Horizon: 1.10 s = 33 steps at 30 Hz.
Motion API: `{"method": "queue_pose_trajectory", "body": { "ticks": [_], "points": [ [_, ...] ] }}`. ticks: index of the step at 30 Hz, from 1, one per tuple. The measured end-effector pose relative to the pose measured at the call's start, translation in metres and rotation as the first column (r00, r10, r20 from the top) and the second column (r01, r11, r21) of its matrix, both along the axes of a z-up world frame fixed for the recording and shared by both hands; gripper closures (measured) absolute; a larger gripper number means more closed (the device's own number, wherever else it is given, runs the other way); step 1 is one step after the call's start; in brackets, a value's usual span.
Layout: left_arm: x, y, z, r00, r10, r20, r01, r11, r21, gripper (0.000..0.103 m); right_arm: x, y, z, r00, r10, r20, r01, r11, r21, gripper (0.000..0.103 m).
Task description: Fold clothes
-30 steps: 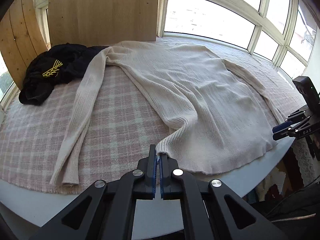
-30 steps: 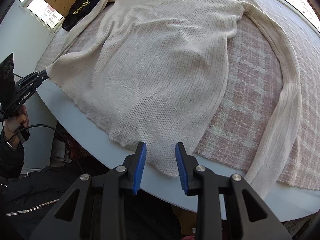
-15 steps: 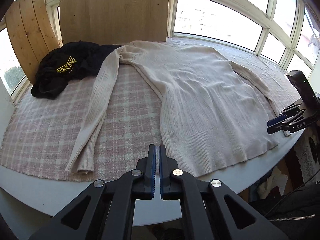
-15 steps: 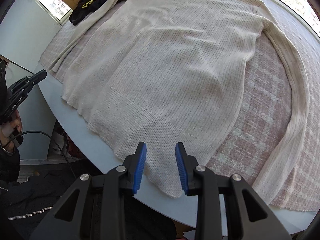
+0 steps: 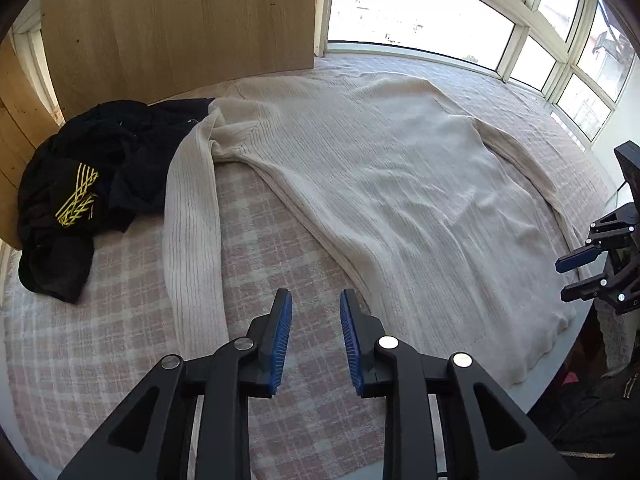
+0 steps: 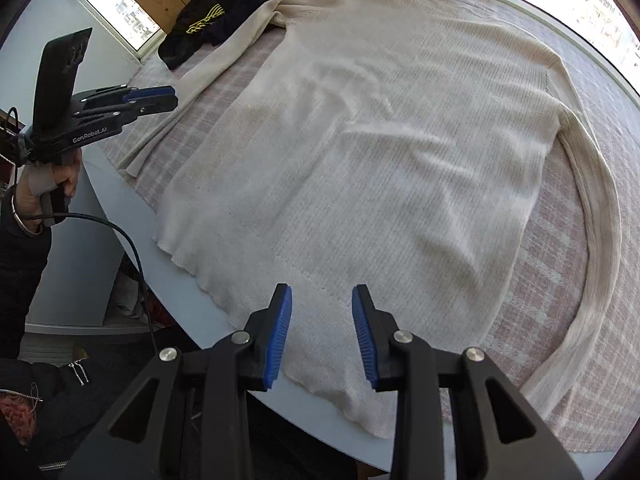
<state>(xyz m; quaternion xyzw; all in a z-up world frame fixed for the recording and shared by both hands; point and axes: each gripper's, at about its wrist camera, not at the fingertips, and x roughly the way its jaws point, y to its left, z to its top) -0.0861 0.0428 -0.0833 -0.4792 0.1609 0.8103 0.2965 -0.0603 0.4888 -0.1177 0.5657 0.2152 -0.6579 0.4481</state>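
both jaws released above the spread sweater

the left gripper (image 5: pixel 316 336) has just been opening its jaws and nothing sits between them; below the blue pads is bare pink plaid blanket (image 5: pixel 120 344), with the sweater's left sleeve (image 5: pixel 192 248) just to one side and the body's side edge just to the other. the right gripper (image 6: pixel 322 336) has also let its jaws part a little further, empty, hovering over the hem of the cream ribbed sweater (image 6: pixel 380 160), which lies flat and face-down-or-up, i cannot tell which, across the blanket on the round desk (image 6: pixel 132 248). the hem hangs slightly past the blanket onto the bare desk rim. the right sleeve (image 6: pixel 596 248) curves along the far side. a crumpled black garment (image 5: pixel 80 184) with a yellow print touches the left sleeve near the shoulder.

my read: the sweater is laid out and a sleeve fold comes next. risks from here: a shallow pinch on loose rib knit could slip or stretch it; lifting the left sleeve could drag the black garment along; tugging the hem could pull the sweater over the desk edge or ruck the blanket beneath.
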Motion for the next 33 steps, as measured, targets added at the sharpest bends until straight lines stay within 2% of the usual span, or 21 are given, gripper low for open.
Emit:
{"method": "queue_pose_trajectory", "body": {
  "ticks": [1,4,6,8,9,12,15,17,20,23,25,27,28,30,33],
  "points": [
    [-0.017,0.006,0.000,0.999,-0.031,-0.017,0.030,0.998,-0.050,0.067,0.007,-0.017,0.001,1.000,0.019,-0.004,-0.019,1.000,-0.010,0.064],
    [-0.062,0.026,-0.006,0.986,-0.144,-0.081,0.127,0.975,-0.179,0.064,0.012,-0.056,-0.009,0.999,0.031,0.008,-0.031,1.000,0.005,0.064],
    [-0.089,0.037,-0.013,0.970,-0.222,-0.099,0.192,0.950,-0.246,0.062,0.013,-0.074,-0.019,1.000,0.017,0.024,-0.018,1.000,0.023,0.064],
    [-0.116,0.041,-0.022,0.947,-0.287,-0.147,0.222,0.911,-0.347,0.062,0.007,-0.085,-0.027,0.999,-0.018,0.029,0.017,0.999,0.047,0.064],
    [-0.132,0.039,-0.026,0.947,-0.290,-0.135,0.226,0.905,-0.360,0.063,0.003,-0.088,-0.030,0.999,-0.042,0.032,0.040,0.998,0.054,0.064],
    [-0.179,0.031,-0.032,0.966,-0.257,-0.020,0.244,0.938,-0.246,0.064,-0.010,-0.096,-0.033,0.992,-0.118,0.040,0.115,0.992,0.056,0.064],
    [-0.194,0.029,-0.039,0.958,-0.283,0.037,0.285,0.942,-0.176,0.065,-0.015,-0.106,-0.036,0.989,-0.138,0.047,0.135,0.989,0.062,0.064],
    [-0.198,0.027,-0.041,0.957,-0.288,0.041,0.291,0.943,-0.163,0.088,-0.020,-0.112,-0.040,0.989,-0.138,0.044,0.134,0.988,0.076,0.064],
    [-0.206,0.017,-0.039,0.962,-0.269,0.038,0.272,0.954,-0.122,0.091,-0.026,-0.118,-0.056,0.992,-0.116,0.042,0.110,0.985,0.131,0.064],
    [-0.214,0.008,-0.036,0.972,-0.235,0.028,0.237,0.967,-0.098,0.092,-0.031,-0.119,-0.061,0.992,-0.109,0.062,0.100,0.986,0.134,0.061],
    [-0.216,0.004,-0.027,0.975,-0.220,0.005,0.220,0.971,-0.098,0.092,-0.033,-0.120,-0.063,0.992,-0.102,0.073,0.091,0.987,0.136,0.061],
    [-0.216,0.000,-0.016,0.975,-0.219,-0.044,0.210,0.967,-0.147,0.092,-0.032,-0.121,-0.064,0.994,-0.086,0.071,0.075,0.987,0.142,0.061],
    [-0.217,-0.004,-0.011,0.974,-0.214,-0.075,0.198,0.964,-0.175,0.096,-0.031,-0.123,-0.065,0.995,-0.076,0.065,0.065,0.987,0.148,0.061],
    [-0.227,-0.015,-0.005,0.976,-0.177,-0.126,0.145,0.963,-0.227,0.096,-0.029,-0.126,-0.065,0.997,-0.057,0.048,0.049,0.986,0.161,0.061],
    [-0.241,-0.029,-0.011,0.988,-0.131,-0.085,0.111,0.971,-0.210,0.096,-0.028,-0.131,-0.065,0.998,-0.049,0.036,0.042,0.983,0.177,0.060]
  ]
}}
